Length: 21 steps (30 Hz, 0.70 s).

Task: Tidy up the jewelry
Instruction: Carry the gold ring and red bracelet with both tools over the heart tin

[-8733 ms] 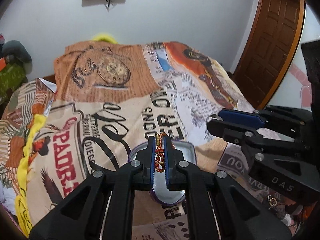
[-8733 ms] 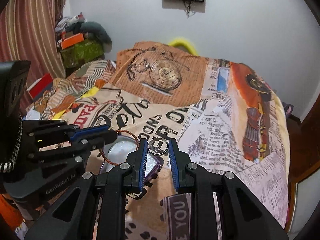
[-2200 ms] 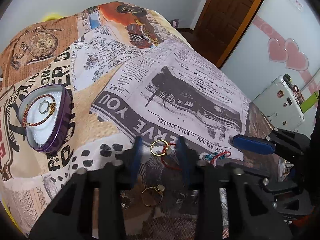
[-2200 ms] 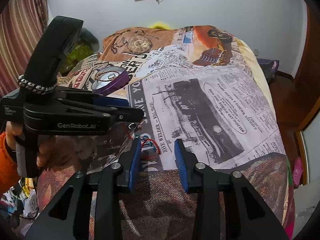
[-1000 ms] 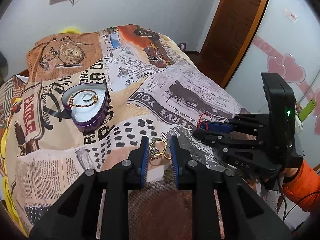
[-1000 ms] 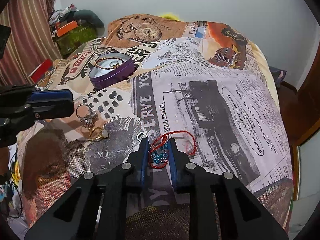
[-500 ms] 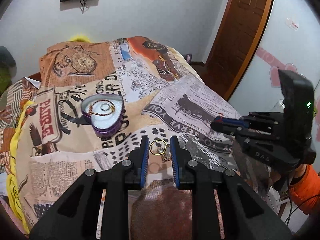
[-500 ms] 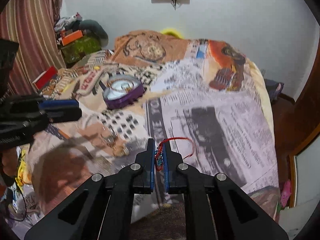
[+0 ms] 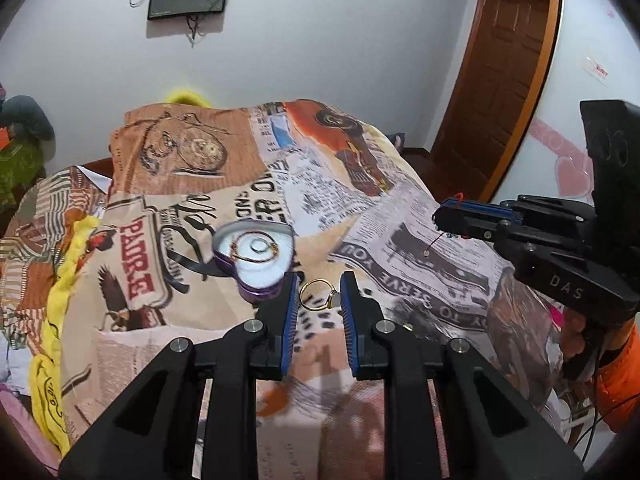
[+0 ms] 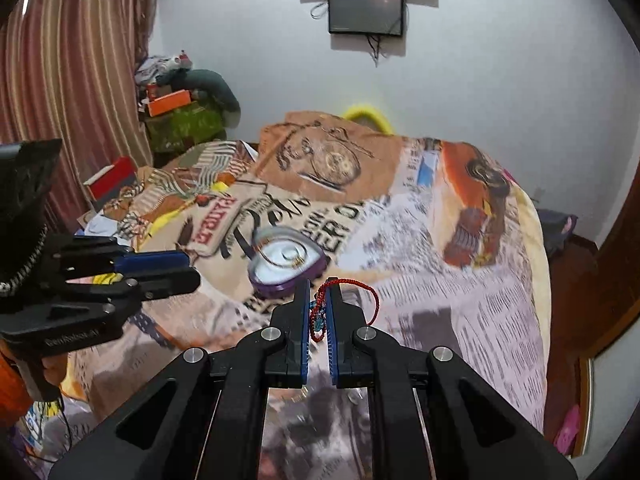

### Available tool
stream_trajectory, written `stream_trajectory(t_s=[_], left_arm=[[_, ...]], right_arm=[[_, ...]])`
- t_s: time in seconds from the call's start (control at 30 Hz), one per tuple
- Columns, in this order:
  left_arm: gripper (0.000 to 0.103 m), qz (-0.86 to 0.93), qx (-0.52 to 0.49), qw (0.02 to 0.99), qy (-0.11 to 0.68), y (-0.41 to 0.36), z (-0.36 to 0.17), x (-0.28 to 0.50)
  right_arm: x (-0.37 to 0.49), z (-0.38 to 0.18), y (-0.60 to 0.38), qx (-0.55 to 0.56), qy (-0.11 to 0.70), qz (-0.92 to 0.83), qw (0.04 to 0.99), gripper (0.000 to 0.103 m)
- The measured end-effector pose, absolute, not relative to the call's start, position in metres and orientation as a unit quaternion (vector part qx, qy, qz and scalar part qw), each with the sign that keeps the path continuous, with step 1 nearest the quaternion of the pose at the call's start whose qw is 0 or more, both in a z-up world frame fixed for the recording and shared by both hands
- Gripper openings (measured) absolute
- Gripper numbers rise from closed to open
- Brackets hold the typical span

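A purple heart-shaped tin [image 9: 256, 256] with a white lining sits on the printed bedspread; a gold chain and a ring lie inside it. It also shows in the right wrist view [image 10: 286, 266]. My left gripper [image 9: 319, 302] is shut on a gold ring [image 9: 318, 300], held above the bed just right of the tin. My right gripper [image 10: 318, 314] is shut on a red cord bracelet [image 10: 348, 292] with blue beads, lifted just in front of the tin. The right gripper also shows at the right of the left wrist view [image 9: 476, 224].
The bedspread [image 9: 180, 160] covers the whole bed. A wooden door [image 9: 496, 80] stands at the right. A cluttered shelf [image 10: 180, 116] and striped curtain [image 10: 60, 80] are at the left. A small screen [image 10: 366, 10] hangs on the wall.
Both grippers have risen off the bed with their jewelry and moved toward the tin, which looks closer now.
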<state>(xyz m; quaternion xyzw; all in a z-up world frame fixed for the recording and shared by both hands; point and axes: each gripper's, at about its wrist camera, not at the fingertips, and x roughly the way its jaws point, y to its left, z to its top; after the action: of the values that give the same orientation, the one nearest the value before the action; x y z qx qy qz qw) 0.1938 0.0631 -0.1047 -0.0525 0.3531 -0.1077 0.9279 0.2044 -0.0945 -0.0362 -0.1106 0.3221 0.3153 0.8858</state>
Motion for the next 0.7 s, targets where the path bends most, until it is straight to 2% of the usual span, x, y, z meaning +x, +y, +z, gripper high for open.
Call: stream_trajectory(t_s=[0.33, 0.7], left_arm=[[0.02, -0.082, -0.052, 0.932, 0.35, 0.089, -0.111, 0.218], [0.02, -0.08, -0.052, 0.92, 0.379, 0.099, -0.145, 0.266]], right_arm=[[0.23, -0.039, -0.062, -0.107, 0.324, 0.342, 0.876, 0.007], [0.281, -0.063, -0.03, -0.095, 0.377, 0.362, 0.847, 0.007]])
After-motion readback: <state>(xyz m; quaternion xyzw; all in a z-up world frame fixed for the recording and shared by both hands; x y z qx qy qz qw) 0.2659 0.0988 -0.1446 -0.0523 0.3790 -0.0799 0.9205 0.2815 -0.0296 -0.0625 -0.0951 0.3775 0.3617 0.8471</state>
